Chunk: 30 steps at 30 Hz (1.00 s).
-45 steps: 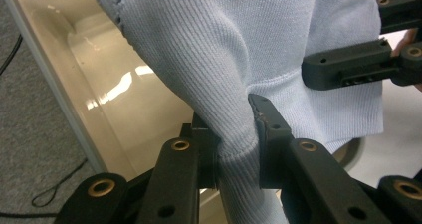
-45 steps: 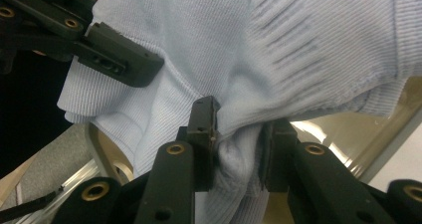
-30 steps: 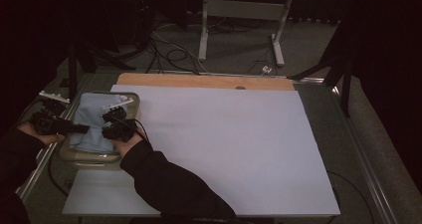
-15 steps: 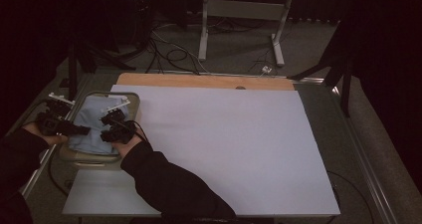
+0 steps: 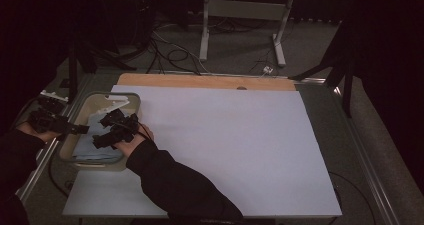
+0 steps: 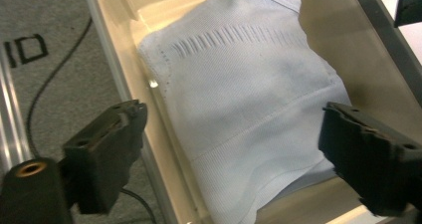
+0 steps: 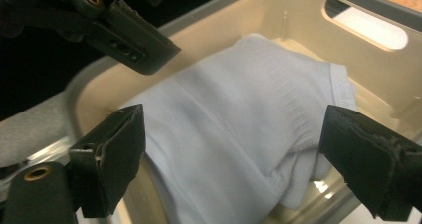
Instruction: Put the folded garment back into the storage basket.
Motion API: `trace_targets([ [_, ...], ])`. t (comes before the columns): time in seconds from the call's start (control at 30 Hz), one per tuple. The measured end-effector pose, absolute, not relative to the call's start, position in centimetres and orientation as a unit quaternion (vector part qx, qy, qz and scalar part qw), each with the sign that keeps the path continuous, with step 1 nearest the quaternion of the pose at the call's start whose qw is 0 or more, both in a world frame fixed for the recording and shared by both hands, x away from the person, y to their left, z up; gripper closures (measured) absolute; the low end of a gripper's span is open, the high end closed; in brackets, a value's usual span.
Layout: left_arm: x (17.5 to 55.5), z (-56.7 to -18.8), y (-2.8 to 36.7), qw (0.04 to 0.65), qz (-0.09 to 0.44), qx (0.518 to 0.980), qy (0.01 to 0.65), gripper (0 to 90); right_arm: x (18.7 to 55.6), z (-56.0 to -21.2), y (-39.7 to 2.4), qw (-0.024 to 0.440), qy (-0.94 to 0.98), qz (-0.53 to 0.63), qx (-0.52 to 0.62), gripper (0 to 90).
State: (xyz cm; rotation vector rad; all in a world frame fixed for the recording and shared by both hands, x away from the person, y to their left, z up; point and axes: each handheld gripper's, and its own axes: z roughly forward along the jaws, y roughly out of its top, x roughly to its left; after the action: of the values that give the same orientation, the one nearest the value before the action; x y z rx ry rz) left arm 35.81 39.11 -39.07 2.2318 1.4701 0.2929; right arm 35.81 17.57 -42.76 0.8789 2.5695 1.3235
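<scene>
Folded pale-blue knit cloth [image 6: 244, 99] lies rumpled in the beige tub [image 5: 80, 107] at the table's left edge, walls close round it, white sheet [image 5: 225, 150] bare rightward, while left gripper [image 5: 75, 130] and right gripper [image 5: 100, 141], jaws just opened wide, hover gripping nothing.

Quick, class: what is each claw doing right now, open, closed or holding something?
Left claw: open, jaws just opened, over the folded pale blue cloth in the beige tub, holding nothing.
Right claw: open, jaws just opened, above the same cloth, holding nothing.
</scene>
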Motion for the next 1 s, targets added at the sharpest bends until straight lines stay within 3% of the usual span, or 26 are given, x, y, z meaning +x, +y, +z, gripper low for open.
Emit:
trace_targets([
  [0.67,35.5,-38.5,37.4,0.239,0.118,0.823,0.501,4.0,36.3,-43.0,15.7,0.021,0.855,0.452,0.254,10.4],
  [1.0,35.5,-38.7,36.8,0.250,0.121,0.824,0.493,0.4,37.0,-43.0,14.2,0.028,0.860,0.448,0.245,10.4],
])
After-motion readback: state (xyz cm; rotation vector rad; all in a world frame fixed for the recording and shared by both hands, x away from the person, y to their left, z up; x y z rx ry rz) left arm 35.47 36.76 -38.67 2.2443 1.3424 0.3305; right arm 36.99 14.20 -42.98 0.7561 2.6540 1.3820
